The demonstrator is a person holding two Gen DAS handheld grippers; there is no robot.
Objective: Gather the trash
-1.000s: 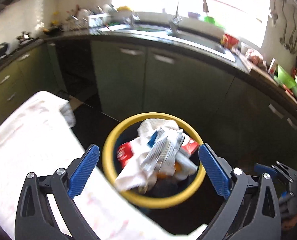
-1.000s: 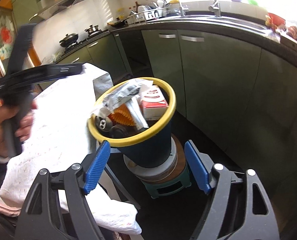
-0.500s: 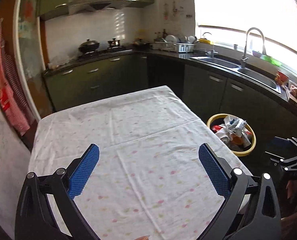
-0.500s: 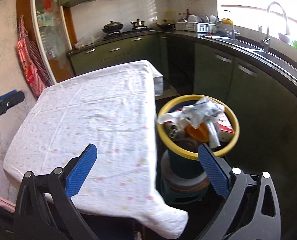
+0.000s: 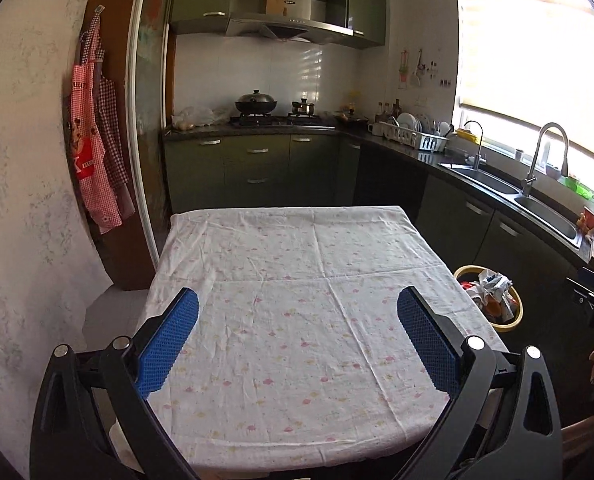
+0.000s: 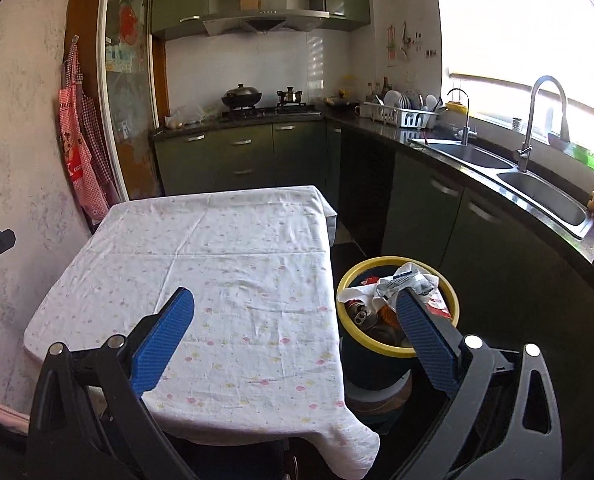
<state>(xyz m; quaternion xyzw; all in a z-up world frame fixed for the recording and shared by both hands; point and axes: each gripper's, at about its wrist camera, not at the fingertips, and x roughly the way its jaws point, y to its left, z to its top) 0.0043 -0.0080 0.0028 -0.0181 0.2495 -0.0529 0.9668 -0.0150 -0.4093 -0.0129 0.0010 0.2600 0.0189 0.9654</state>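
Note:
A dark bin with a yellow rim stands on the floor right of the table, filled with crumpled wrappers, a can and a red carton. It also shows in the left wrist view. The table carries only a white flowered cloth. My left gripper is open and empty above the table's near end. My right gripper is open and empty above the table's right edge, with its right finger in front of the bin.
Green kitchen cabinets and a dark counter with a sink run along the back and right. A stove with a wok is at the back. Aprons hang on the left wall. A narrow floor gap lies between table and cabinets.
Both grippers have pulled back and up from over the bin and turned left toward the table. The bin has dropped to the right side of both views. Both stay open.

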